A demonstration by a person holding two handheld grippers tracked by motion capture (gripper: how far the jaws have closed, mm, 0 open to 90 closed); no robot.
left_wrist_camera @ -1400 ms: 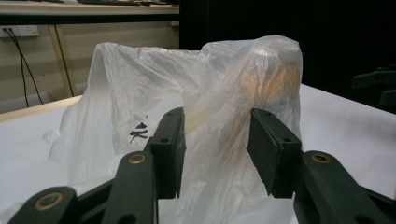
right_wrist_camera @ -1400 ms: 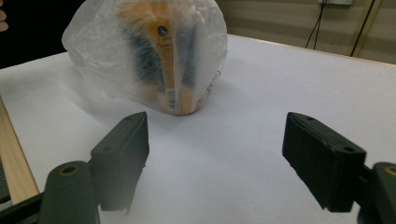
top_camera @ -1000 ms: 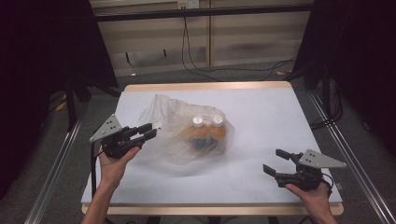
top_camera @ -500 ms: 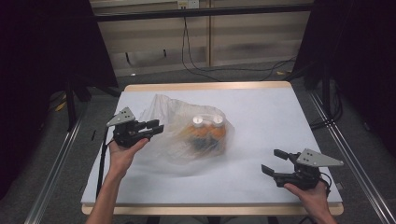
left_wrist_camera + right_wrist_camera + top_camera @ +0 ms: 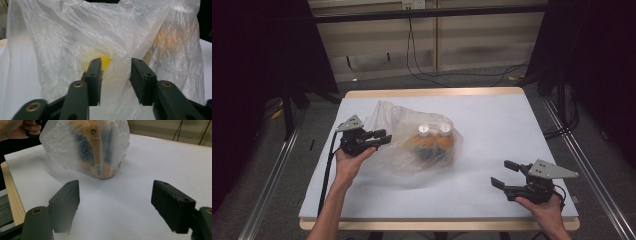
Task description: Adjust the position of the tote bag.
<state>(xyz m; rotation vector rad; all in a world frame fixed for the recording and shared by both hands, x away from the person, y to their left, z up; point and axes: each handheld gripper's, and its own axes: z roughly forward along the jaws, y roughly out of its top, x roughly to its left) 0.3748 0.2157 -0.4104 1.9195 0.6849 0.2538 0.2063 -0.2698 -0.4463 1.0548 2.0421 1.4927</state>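
Bag (image 5: pixel 412 142) with two bottles (image 5: pixel 434 140) sits mid-tabletop toward the left edge; left gripper (image 5: pixel 379 138), jaws apart at its crumpled side, should pinch one loose film fold, while right gripper (image 5: pixel 508 174) waits open near the front right corner.

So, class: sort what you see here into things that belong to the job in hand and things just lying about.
Part of the job:
- clear plastic bag
- two white-capped bottles inside it
- left gripper, jaws at the bag
- right gripper, open, apart from the bag

Just lying about:
- cables on the floor behind the table
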